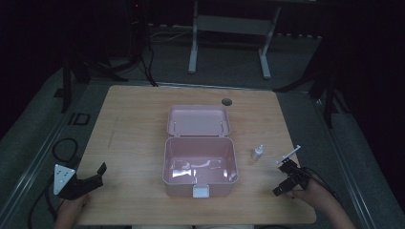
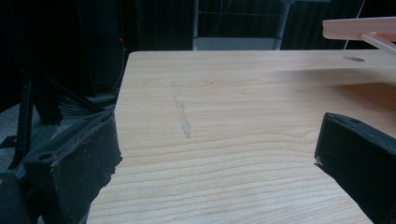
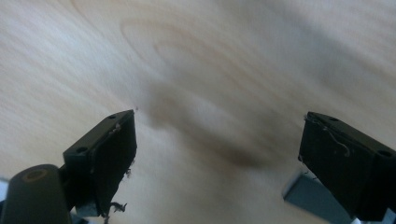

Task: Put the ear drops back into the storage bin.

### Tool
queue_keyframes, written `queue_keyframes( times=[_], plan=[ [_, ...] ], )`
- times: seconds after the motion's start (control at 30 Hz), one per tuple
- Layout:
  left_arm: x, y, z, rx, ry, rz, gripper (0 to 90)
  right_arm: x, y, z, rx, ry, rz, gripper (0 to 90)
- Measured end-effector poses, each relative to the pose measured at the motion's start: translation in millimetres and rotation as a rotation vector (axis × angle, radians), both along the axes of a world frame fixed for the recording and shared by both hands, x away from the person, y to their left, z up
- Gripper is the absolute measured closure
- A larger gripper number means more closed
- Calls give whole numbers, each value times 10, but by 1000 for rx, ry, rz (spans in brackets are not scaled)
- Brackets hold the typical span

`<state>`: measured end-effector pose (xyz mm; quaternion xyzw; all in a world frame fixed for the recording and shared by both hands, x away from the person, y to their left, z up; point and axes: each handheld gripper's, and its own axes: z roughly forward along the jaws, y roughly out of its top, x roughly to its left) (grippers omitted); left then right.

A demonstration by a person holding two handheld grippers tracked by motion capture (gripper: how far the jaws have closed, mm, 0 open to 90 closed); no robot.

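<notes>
At the near left corner of the wooden worktop (image 1: 129, 124), the left hand-held gripper (image 1: 93, 177) rests in the person's left hand (image 1: 71, 210), its jaws spread wide with nothing between them; the left gripper view shows bare wood grain between the two black jaws and a faint streak on the boards farther off. At the near right, the right hand-held gripper (image 1: 285, 177) is held by the right hand (image 1: 313, 193), tilted down toward the worktop, its jaws likewise parted and empty; the right gripper view is blurred, with only wood and a shadow between them. In the middle stands a pink plastic box (image 1: 200, 164), open, its hinged lid (image 1: 198, 120) lying back on the far side and a white latch (image 1: 200, 192) on its near wall. Just right of the box a small white bottle (image 1: 258, 152) stands upright. Near the far edge is a round grommet hole (image 1: 226, 101)
</notes>
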<state>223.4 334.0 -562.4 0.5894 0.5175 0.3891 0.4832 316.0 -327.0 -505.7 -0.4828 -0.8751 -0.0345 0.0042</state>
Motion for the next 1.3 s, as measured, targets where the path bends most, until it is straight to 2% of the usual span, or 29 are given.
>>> queue_keyframes(
  times=[0.1, 0.2, 0.27, 0.43, 0.6, 0.7, 0.77, 0.83, 1.13, 1.2, 1.3],
  plan=[
    [-1, 0, 0, 2, 0, -1, 3, 9, 11, 39, -5, 37, 5, 110],
    [-1, 0, 0, 0, 0, -1, 3, 27, 19, 74, 23, 66, 17, 108],
    [1, 0, 0, 0, 1, -1, 3, 53, 27, 80, 9, 54, 30, 109],
    [0, -2, 0, 2, 0, 0, 4, 165, 49, 66, -33, 61, 52, 109],
    [2, 1, 1, 2, 3, -2, 4, 298, 76, 43, -37, 85, 38, 129],
    [2, 1, 1, 1, 3, -2, 4, 373, 103, 59, -50, 71, 29, 130],
    [2, 1, 1, 1, 2, -3, 3, 418, 130, 86, -40, 70, 26, 130],
    [3, 1, 2, 2, 3, -2, 3, 466, 163, 109, -53, 68, 32, 131],
    [4, 1, 2, 2, 3, -3, 3, 751, 312, 199, -58, 71, 21, 135],
    [3, 1, 3, 2, 3, -4, 4, 813, 352, 215, -39, 71, 21, 146],
    [3, 2, 3, 1, 2, -4, 4, 895, 408, 237, -39, 68, 20, 148]
  ],
)
